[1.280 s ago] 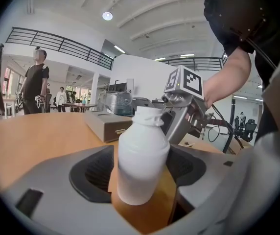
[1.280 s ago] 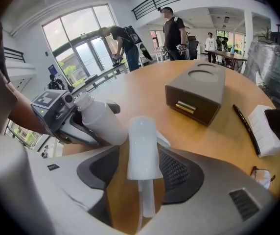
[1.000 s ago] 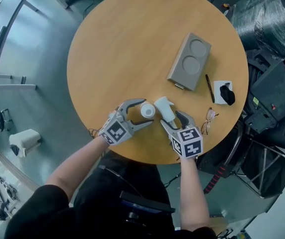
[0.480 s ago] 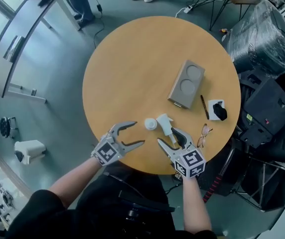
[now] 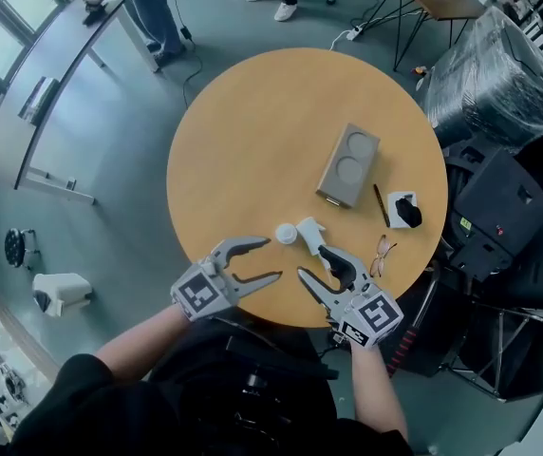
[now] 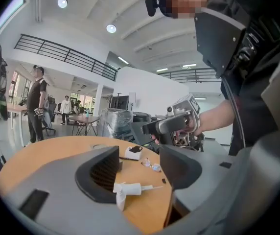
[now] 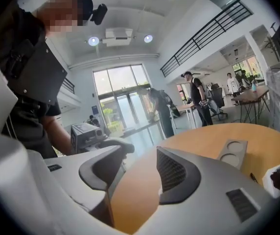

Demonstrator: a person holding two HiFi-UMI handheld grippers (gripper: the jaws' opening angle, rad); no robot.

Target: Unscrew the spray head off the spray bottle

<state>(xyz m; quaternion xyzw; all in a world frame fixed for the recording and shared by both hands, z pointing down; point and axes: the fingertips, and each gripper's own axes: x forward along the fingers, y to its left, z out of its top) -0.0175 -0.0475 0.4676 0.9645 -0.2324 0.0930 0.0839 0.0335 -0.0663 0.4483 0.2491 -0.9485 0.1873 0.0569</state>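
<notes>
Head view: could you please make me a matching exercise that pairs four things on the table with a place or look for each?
Things:
1. spray head
2. tray
3. glasses
4. pen

Places or looks:
A. grey, with two round hollows
B. between the tray and the white box
C. lying beside the bottle
D. at the rim of the table

Pairs: 1-C, 2-A, 3-D, 4-B

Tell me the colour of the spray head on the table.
The spray head is white; the left gripper view shows it best.
</notes>
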